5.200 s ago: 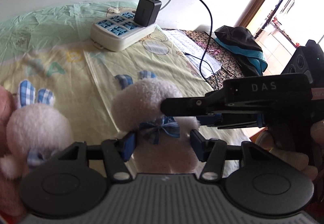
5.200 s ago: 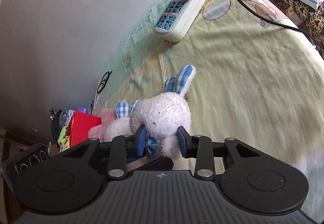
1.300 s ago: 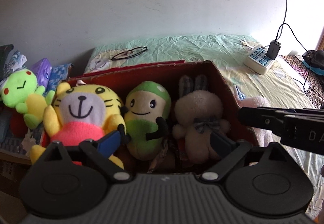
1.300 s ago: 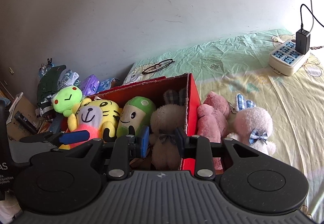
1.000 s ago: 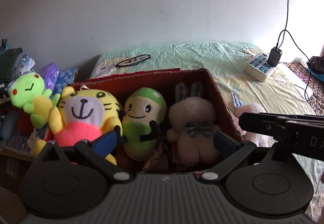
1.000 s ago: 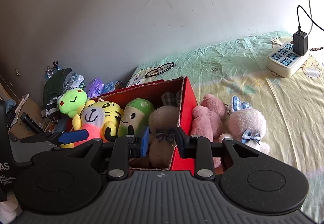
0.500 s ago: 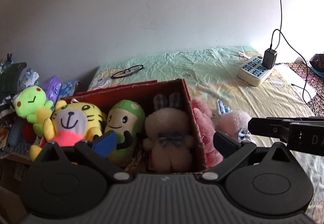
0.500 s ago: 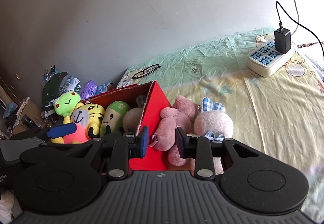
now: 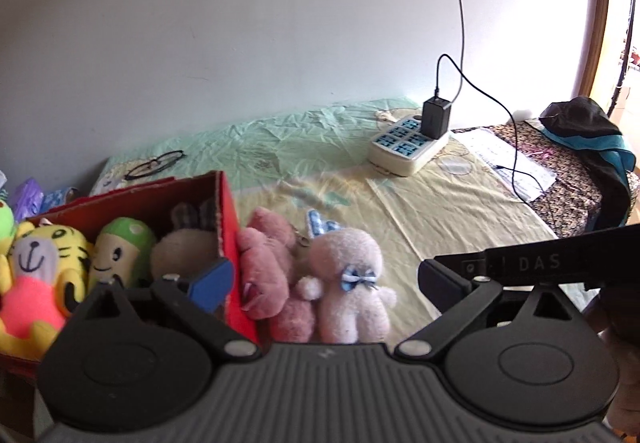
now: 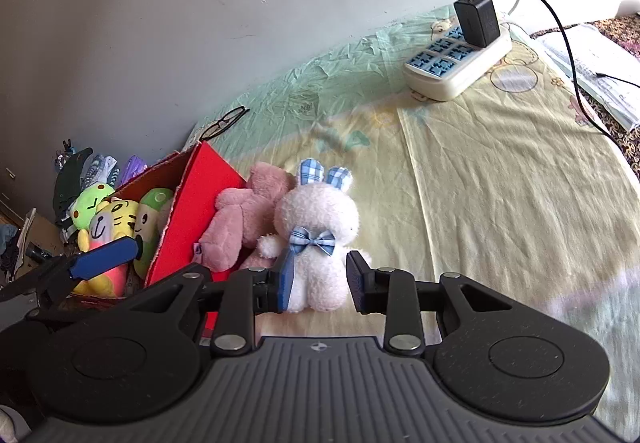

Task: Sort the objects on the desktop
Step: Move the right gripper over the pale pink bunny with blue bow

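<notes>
1. At far left, a green frog plush (image 10: 91,201) sat outside the red cardboard box (image 10: 188,219), beside a heap of clutter against the grey wall.
2. Inside the box, a yellow tiger plush (image 9: 38,263), a green-capped plush (image 9: 120,255) and a beige rabbit plush (image 9: 182,247) stood in a row, faces up.
3. The left gripper (image 9: 324,283) hovered low in front of the box with its jaws spread wide and nothing between them; its blue pad (image 9: 210,281) sat near the box's right wall.
4. Just outside that wall, a pink plush (image 10: 244,219) leaned against the box, touching its red side.
5. Touching the pink plush on its right stood the white rabbit plush (image 10: 316,231), upright on the yellow-green sheet (image 10: 500,183), with blue checked ears and a blue bow.
6. The right gripper (image 10: 320,281) held its fingers moderately apart on either side of the rabbit's lower body; whether the pads touched the fur could not be told.
7. A pair of eyeglasses (image 10: 226,121) lay on the sheet behind the box, near the wall.
8. Farther right, a white power strip (image 10: 456,63) carried a black charger (image 10: 476,19) with its cable trailing off.
</notes>
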